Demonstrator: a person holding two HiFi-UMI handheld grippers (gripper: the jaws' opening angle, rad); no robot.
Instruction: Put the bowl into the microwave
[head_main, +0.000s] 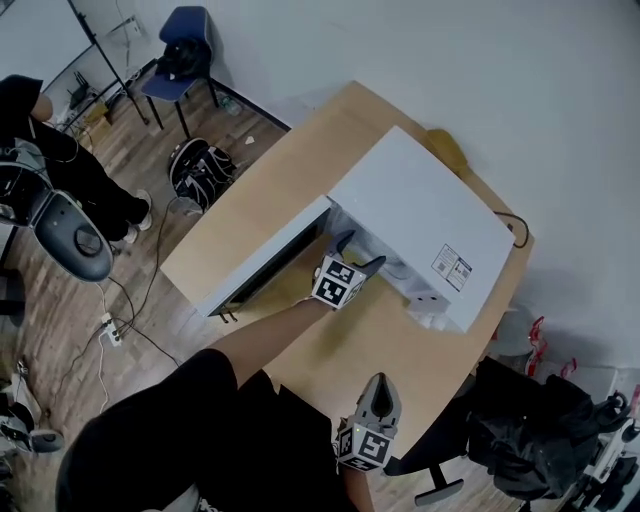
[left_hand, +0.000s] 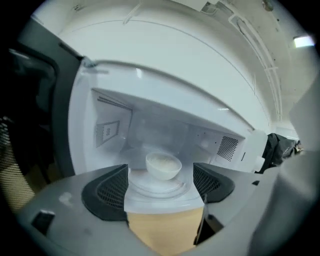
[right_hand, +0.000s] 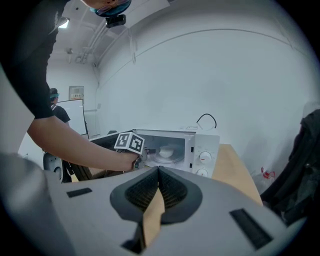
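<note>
While the door (head_main: 262, 268) stands swung open at the left of the table (head_main: 262, 180), the left gripper (head_main: 355, 252) sits at the mouth of the microwave (head_main: 420, 215). Its fingers (left_hand: 107, 192) are spread apart with nothing between them. The white bowl (left_hand: 163, 165) is inside the microwave, upright on the round glass tray (left_hand: 150, 189). It lies beyond the fingertips and clear of both. A vent grille (left_hand: 228, 147) shows on the cavity's right wall. To the right and nearer the person, the right gripper (head_main: 380, 395) is held over the table's near edge, well apart from the microwave. Its fingers (right_hand: 172, 187) are pressed together at the tips and hold nothing. From there the bowl shows through the open front, just left of two dials (right_hand: 204, 157).
</note>
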